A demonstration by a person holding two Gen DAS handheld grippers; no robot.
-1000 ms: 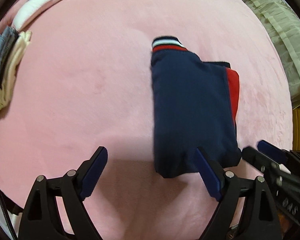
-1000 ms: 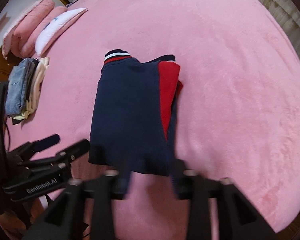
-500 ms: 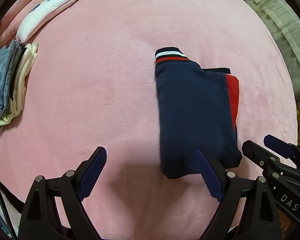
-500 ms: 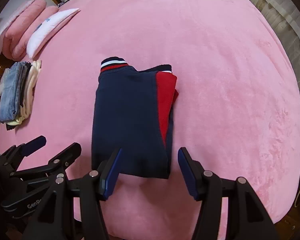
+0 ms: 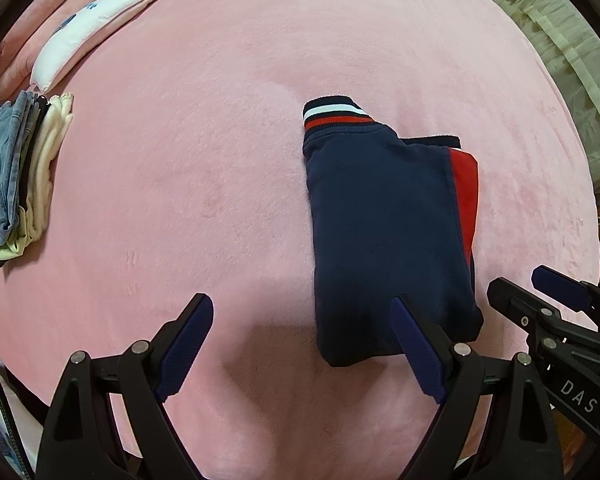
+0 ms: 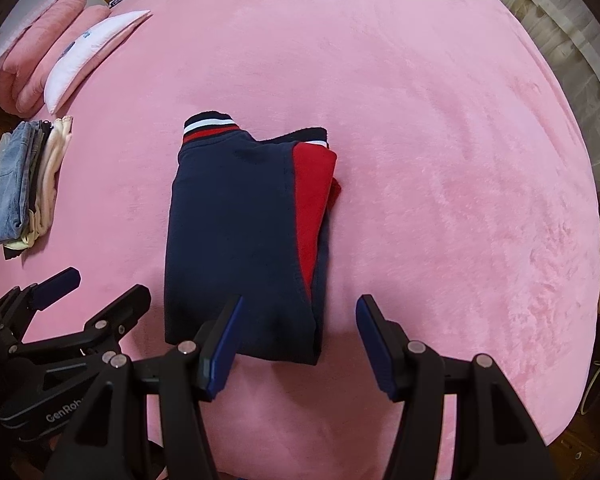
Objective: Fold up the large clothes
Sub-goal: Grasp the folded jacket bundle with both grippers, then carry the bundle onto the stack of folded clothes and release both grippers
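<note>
The folded navy sweater (image 6: 244, 240) lies flat on the pink blanket (image 6: 440, 160), while the left gripper (image 5: 304, 344) and right gripper (image 6: 298, 340) hover over its near edge, both spread wide and holding nothing.

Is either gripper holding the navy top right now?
No, the left gripper and right gripper are both open, and the folded navy top lies free on the pink bed.

The sweater (image 6: 236, 240), navy with a red panel along its right side and a striped red-white-navy cuff at the far left corner, lies folded into a flat rectangle on pink bedding.
</note>
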